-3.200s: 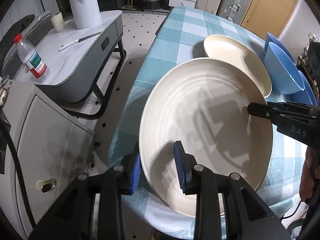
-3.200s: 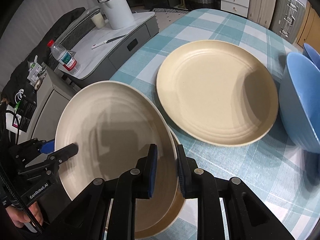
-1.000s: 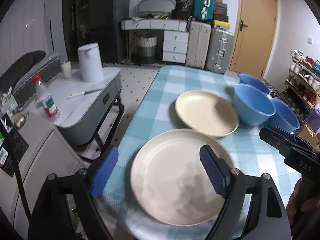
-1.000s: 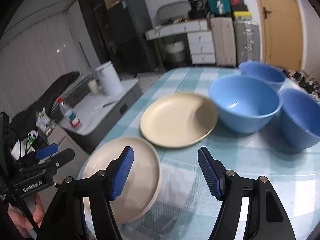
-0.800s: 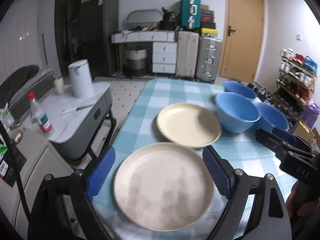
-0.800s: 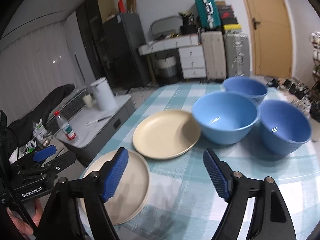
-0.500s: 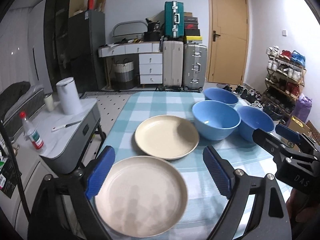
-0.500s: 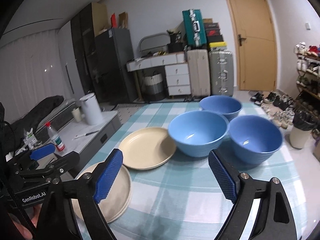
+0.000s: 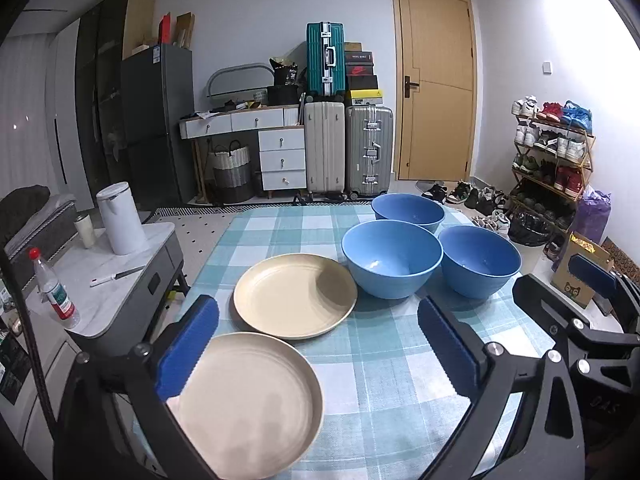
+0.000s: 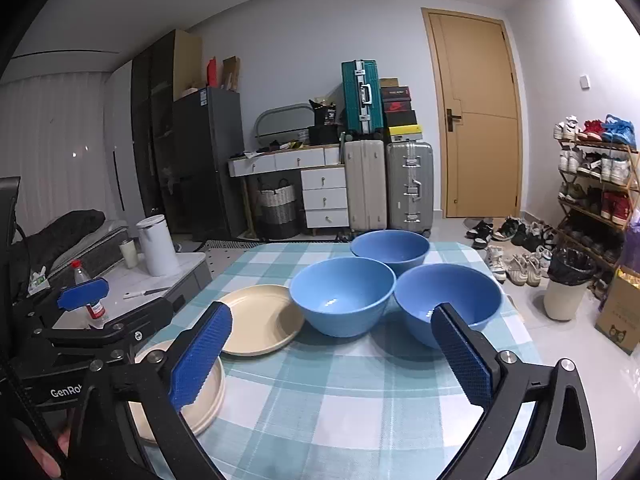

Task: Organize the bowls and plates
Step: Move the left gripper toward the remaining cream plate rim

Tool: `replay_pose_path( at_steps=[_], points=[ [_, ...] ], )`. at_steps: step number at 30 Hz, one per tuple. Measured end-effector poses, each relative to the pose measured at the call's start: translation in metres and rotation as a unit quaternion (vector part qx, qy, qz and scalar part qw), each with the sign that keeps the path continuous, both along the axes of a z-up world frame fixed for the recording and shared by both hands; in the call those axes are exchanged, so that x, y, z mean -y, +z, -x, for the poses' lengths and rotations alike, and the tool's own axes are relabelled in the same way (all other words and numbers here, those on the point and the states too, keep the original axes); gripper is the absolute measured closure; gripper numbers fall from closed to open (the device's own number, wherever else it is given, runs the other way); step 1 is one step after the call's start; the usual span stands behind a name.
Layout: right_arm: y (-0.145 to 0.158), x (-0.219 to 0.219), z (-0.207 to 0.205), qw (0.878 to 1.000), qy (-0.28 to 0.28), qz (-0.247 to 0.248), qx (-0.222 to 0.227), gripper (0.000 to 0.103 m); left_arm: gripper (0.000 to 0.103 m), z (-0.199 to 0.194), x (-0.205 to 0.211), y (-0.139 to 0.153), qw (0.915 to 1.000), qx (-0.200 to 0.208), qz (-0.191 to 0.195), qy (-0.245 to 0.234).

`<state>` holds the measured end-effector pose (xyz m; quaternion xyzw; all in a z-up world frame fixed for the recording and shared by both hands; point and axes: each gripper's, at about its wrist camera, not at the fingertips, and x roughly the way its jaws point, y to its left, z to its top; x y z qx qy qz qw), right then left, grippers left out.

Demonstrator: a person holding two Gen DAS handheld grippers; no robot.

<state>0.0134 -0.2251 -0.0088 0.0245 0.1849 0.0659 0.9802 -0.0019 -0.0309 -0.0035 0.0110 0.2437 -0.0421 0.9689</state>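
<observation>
Near cream plate lies on the checked tablecloth, below and apart from the left gripper, whose jaws stand wide, empty, just opened further. Second plate and three blue bowls lie beyond. Right gripper, likewise widened and empty, points slightly downward. Both have drawn back from the near plate they earlier clamped.
</observation>
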Motion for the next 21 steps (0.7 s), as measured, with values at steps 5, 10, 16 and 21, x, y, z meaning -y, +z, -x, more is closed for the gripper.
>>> replay_pose_path(
  at_steps=[5,10,16,21],
  points=[
    [-0.011,0.003,0.003,1.0,-0.006,-0.001,-0.019,0.001,0.0,-0.002,0.007,-0.009,0.9998,-0.009,-0.014,0.01],
    [-0.02,-0.001,0.005,0.999,-0.013,0.024,-0.03,0.001,0.0,-0.002,0.011,-0.022,0.9983,-0.012,-0.043,0.037],
    [-0.027,-0.005,0.001,0.999,-0.003,0.02,-0.038,0.001,0.0,-0.007,0.003,-0.032,0.9975,-0.036,-0.035,0.05],
    [-0.036,-0.011,-0.01,0.998,0.005,0.016,-0.059,0.001,0.0,-0.01,-0.008,-0.038,0.9972,-0.039,-0.024,0.06]
  ],
)
